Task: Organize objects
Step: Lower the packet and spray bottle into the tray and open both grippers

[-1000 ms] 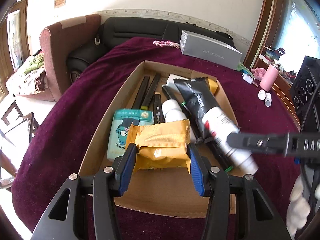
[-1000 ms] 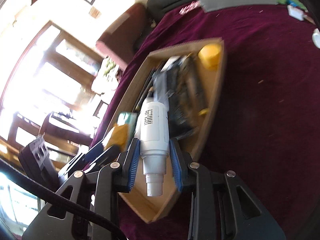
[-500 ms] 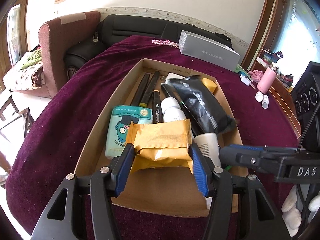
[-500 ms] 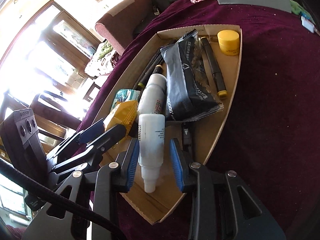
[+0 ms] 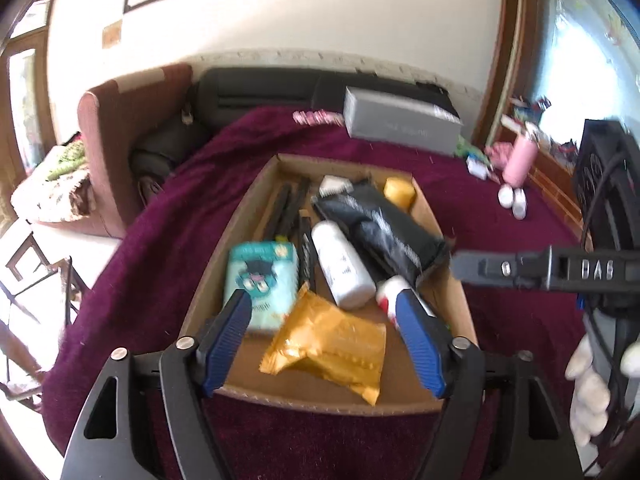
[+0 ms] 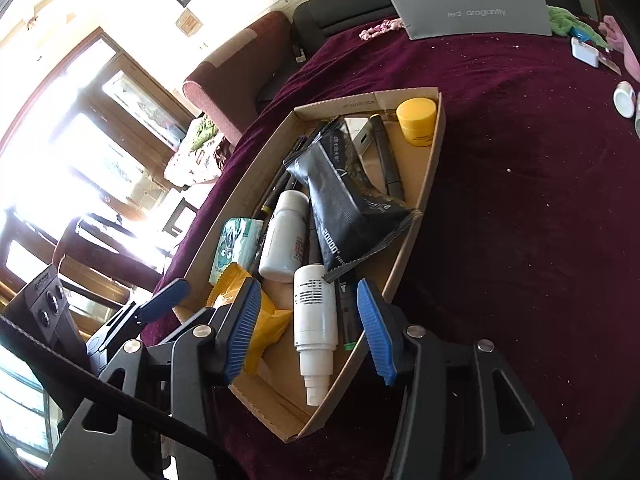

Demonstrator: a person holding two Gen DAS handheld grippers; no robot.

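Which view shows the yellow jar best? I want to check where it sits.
The right wrist view: the yellow jar is sharp and fully visible, upright in the far corner of the cardboard tray, beside a black marker. In the left wrist view the jar is blurred and partly hidden behind the black pouch.

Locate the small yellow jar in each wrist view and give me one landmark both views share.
Left wrist view: the yellow jar sits in the far right corner of the cardboard tray, above centre, partly hidden by the black pouch.
Right wrist view: the yellow jar stands in the tray's far corner, upper centre-right, fully visible.
Shared landmark: the grey box on the maroon cloth beyond the tray.
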